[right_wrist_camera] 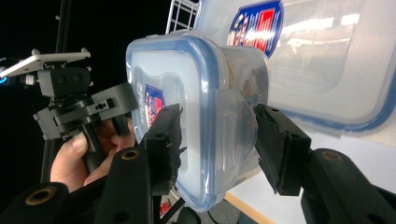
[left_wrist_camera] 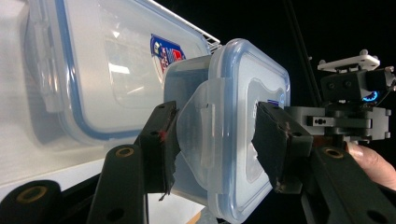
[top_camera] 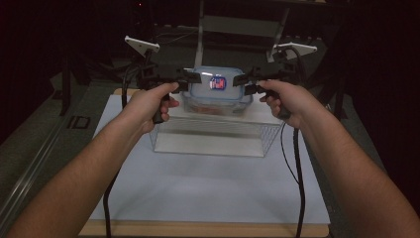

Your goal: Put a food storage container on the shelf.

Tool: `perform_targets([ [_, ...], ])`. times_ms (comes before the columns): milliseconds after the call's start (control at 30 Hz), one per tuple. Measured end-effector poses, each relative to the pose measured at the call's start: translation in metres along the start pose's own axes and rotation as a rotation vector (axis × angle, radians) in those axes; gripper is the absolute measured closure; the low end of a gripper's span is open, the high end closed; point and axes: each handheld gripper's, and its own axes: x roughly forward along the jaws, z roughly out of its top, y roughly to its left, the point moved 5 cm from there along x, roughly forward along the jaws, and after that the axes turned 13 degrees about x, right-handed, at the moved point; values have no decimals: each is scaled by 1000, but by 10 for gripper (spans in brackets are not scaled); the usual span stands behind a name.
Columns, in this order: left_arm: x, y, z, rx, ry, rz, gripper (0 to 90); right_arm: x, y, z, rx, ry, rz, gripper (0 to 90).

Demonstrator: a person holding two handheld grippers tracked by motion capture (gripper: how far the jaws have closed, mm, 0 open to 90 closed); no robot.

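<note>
1. The left gripper (left_wrist_camera: 215, 140) has its two black jaws about half closed, clamped on one end of a small clear plastic food box with a blue-rimmed snap lid (left_wrist_camera: 233, 121); one pad presses the lid's face and the other the box's underside, with the translucent side latch (left_wrist_camera: 203, 135) between them.
2. The right gripper (right_wrist_camera: 217, 140) grips the opposite end of the same box (right_wrist_camera: 187, 107) in the same way, jaws about half closed across lid and base, the latch on that end between the pads.
3. In the high view the box (top_camera: 216, 89) hangs level between the two grippers, the left gripper (top_camera: 190, 79) at its left end and the right gripper (top_camera: 243, 82) at its right.
4. The box is held above a shallow wire basket (top_camera: 210, 134), not touching it.
5. Just behind it in both gripper views stands a larger clear plastic box with a blue-rimmed lid and a red-and-blue label (left_wrist_camera: 116, 70).
6. The basket stands on a white sheet (top_camera: 208, 188) laid over a wooden table (top_camera: 208, 230).
</note>
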Motion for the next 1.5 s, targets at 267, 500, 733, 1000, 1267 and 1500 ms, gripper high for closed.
perform_targets([
  [267, 10, 12, 9, -20, -5, 6, 510, 7, -4, 12, 17, -22, -6, 517],
  [500, 19, 16, 19, -25, -18, 20, 510, 8, -7, 24, 41, -39, -1, 517],
  [733, 27, 20, 26, -34, -20, 35, 510, 9, -12, 36, 65, -55, 8, 517],
  [1000, 29, 26, 30, -49, -18, 28, 514, 14, -15, 43, 80, -61, 11, 517],
  [1267, 31, 28, 32, -46, -10, 26, 518, 14, -16, 47, 85, -63, 10, 511],
  [1500, 34, 29, 32, -51, -18, 40, 515, 18, -20, 49, 98, -73, 14, 499],
])
